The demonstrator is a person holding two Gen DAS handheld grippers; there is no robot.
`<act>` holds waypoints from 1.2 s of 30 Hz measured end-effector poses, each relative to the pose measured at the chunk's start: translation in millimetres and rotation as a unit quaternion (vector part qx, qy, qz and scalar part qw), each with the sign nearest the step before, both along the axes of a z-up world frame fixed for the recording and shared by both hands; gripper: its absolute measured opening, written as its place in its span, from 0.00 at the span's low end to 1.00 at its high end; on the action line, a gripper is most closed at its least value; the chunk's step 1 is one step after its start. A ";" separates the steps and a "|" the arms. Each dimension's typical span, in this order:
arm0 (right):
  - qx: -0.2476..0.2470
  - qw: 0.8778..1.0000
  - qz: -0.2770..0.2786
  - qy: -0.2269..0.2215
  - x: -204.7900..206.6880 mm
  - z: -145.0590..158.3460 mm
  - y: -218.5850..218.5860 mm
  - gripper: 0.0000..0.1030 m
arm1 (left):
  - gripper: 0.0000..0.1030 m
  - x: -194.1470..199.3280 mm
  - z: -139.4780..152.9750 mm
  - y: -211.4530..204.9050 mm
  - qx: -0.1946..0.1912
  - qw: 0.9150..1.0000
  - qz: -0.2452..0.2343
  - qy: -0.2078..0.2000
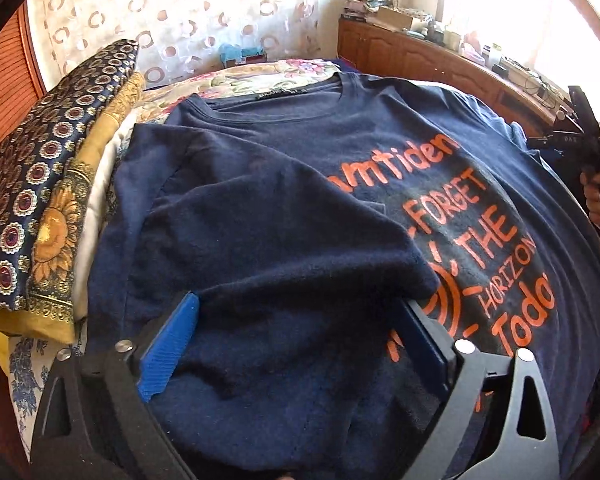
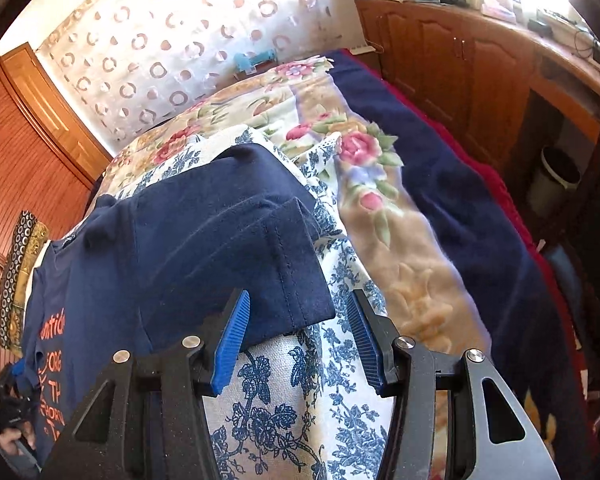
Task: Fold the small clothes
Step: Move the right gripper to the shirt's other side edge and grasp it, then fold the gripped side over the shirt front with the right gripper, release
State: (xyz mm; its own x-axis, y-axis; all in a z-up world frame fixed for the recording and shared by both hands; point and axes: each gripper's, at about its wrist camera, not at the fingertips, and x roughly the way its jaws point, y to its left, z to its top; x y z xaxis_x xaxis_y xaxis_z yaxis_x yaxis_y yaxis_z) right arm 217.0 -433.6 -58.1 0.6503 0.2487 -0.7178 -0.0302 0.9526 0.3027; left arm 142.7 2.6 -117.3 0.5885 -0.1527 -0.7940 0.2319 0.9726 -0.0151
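The navy T-shirt (image 1: 284, 184) is lying on the bed (image 2: 420, 216). Left hand-held gripper (image 1: 300, 340) is straddling its folded-over side, jaws apart. Right hand-held gripper (image 2: 296, 340) is flanking the sleeve hem (image 2: 284, 272), jaws apart, bare bedcover beyond.

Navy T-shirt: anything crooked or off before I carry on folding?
Slightly. On the navy T-shirt, the left side is folded in at a slant, covering part of the orange lettering. The right sleeve lies rumpled, sticking out onto the blue floral sheet. Nothing looks damaged.

Bed (image 2: 452, 200): floral covers | head end: circle-patterned curtain (image 2: 172, 40), sunlit | right: wooden cabinets (image 2: 460, 60) | left: wooden wardrobe (image 2: 32, 152)
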 end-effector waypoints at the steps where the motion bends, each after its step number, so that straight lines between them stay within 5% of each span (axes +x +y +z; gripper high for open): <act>1: 0.000 1.000 0.001 0.001 -0.1 0.9 -0.1 0.51 | 0.97 0.5 0.1 -1.6 0.005 1.000 -0.001 -0.001; 8: -0.043 0.999 0.017 -0.016 -3.5 7.8 9.1 0.19 | 0.97 1.9 0.3 -0.1 0.004 1.000 0.000 0.000; 14: -0.124 0.989 0.013 -0.075 -14.8 34.0 33.3 0.06 | 0.98 3.2 0.0 0.2 0.004 1.000 0.004 0.001; 20: -0.140 0.972 0.075 -0.176 -49.8 76.9 88.9 0.06 | 0.98 2.9 -0.2 0.6 0.003 1.000 0.004 0.001; 24: -0.134 0.958 0.152 -0.204 -79.1 86.1 135.1 0.06 | 0.98 2.6 -0.3 -0.4 0.003 1.000 0.004 0.001; 31: -0.139 0.946 0.250 -0.152 -106.8 40.3 195.6 0.06 | 0.98 2.6 0.1 0.3 0.003 1.000 0.005 0.000; 36: -0.135 0.951 0.246 -0.128 -98.0 23.0 191.4 0.32 | 0.98 -4.8 10.5 7.7 -0.005 0.999 0.022 -0.029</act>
State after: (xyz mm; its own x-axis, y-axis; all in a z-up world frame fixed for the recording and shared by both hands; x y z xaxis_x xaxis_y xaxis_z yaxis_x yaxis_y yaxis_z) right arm 118.9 -242.3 -35.2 0.6649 0.3975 -0.6324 -0.5325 0.8460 -0.0281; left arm 137.9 10.2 -106.8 0.6399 -0.1333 -0.7568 0.1902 0.9817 -0.0120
